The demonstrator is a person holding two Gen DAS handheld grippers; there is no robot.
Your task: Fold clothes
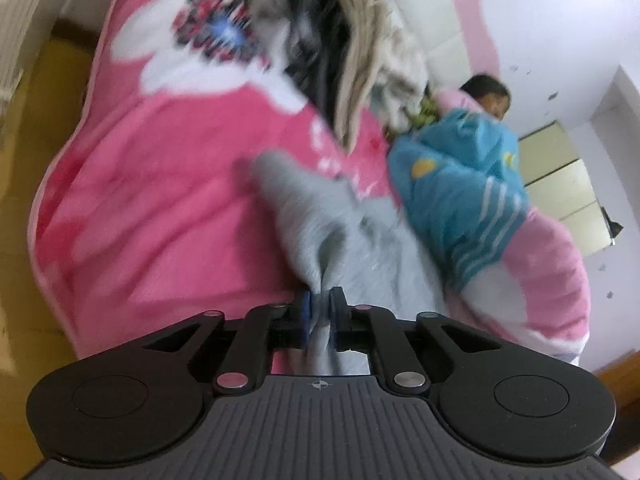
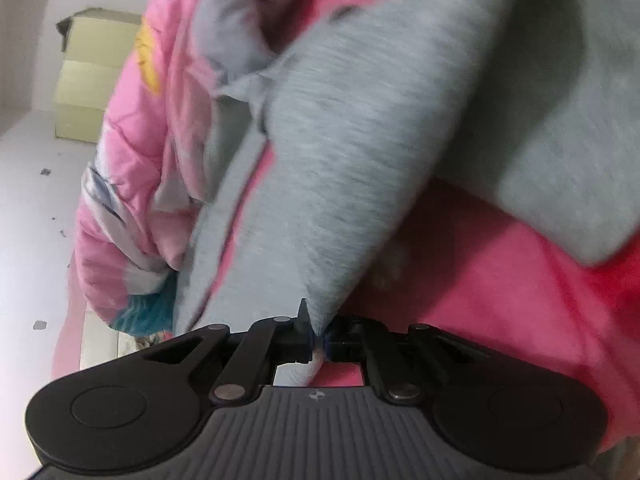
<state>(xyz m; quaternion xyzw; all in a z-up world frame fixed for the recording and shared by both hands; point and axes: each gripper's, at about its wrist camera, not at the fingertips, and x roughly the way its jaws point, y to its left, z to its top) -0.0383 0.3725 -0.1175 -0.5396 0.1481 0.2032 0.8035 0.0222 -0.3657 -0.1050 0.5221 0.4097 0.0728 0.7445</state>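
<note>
Step in hand: both grippers have hold of one grey garment (image 1: 320,224) on the bed; I judge this the start of a fold or a lift to spread it out, with no neat fold visible yet
Left gripper (image 1: 319,312): pinching a bunched ridge of the grey cloth between its blue pads (image 1: 305,314); the cloth runs down through the gap toward the camera
Right gripper (image 2: 318,334): pressed almost together on a pointed corner or hem of the same grey cloth, which rises away from it in a taut sheet
Where the garment lies: on the pink blanket (image 1: 168,208) that covers the bed, toward the near edge and close to the right side, just beside a blue striped garment (image 1: 460,200)
Other things: a heap of unfolded clothes (image 1: 340,40) sits at the far end of the blanket; a pink quilt (image 2: 132,152) is bundled along the bed's side; a person (image 1: 488,96) lies by the far right corner
Pose of the hands: both grippers tilt downward toward the bed; the left view is canted, so that wrist looks rolled; the hands themselves are out of view
Next move, as I judge it: draw the two pinched points apart to stretch the cloth flat, keeping it clear of the blue garment, then lay it on bare blanket
Risk: the left grip holds a thick bunch, so layers may slip or drag unevenly
</note>
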